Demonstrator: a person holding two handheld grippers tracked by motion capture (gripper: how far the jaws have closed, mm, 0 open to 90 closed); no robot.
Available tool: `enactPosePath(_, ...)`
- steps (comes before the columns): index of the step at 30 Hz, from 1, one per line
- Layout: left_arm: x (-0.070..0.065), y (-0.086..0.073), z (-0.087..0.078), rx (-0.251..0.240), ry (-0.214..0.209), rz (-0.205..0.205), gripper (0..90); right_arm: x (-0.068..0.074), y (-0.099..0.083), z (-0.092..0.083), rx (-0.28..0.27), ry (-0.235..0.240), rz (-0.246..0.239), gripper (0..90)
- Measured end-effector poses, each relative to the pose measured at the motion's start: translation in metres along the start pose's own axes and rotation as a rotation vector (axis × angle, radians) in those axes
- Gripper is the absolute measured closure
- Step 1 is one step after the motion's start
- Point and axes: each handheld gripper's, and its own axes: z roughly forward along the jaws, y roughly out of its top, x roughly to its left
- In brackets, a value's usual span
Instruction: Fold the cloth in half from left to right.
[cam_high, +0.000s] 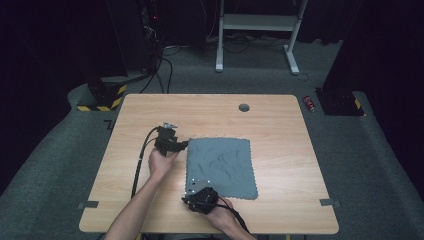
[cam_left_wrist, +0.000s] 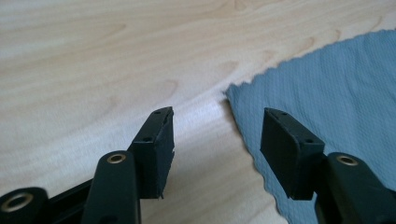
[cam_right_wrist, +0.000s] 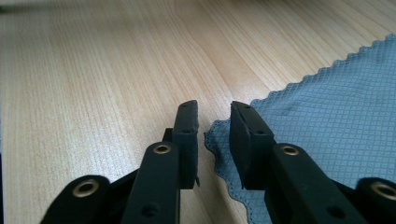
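Observation:
A grey-blue cloth (cam_high: 220, 160) with scalloped edges lies flat on the wooden table (cam_high: 150, 110), slightly rumpled in the middle. My left gripper (cam_high: 184, 145) is at the cloth's far left corner. In the left gripper view that gripper (cam_left_wrist: 217, 114) stands open; the corner of the cloth (cam_left_wrist: 327, 79) lies just ahead of the gap, and the right jaw is over the cloth's edge. My right gripper (cam_high: 190, 199) is at the near left corner. In the right gripper view its jaws (cam_right_wrist: 214, 114) stand a narrow gap apart with the cloth (cam_right_wrist: 327, 107) corner low between them, the pads not pressing on it.
A round cable hole (cam_high: 244, 107) sits near the table's far edge. Tape marks (cam_high: 88, 204) lie at the near corners. On the carpet beyond the table stand a white frame (cam_high: 255, 22) and dark equipment with cables; a red can (cam_high: 310, 103) lies at the right.

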Motion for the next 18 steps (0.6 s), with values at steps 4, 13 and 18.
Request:
enactPosePath(4,0.003,0.003,0.012,0.022,-0.002,-0.03,44.8,0.003,0.0,0.0,0.005,-0.02,-0.018,74.5)
enactPosePath(13,0.002,0.009,0.024,-0.004,-0.016,-0.057,46.5,0.005,0.001,-0.001,0.013,-0.039,-0.022,80.7)
enactPosePath(18,-0.002,0.011,0.027,0.02,0.001,-0.021,50.0,0.005,0.002,0.0,0.024,-0.05,-0.027,85.8)
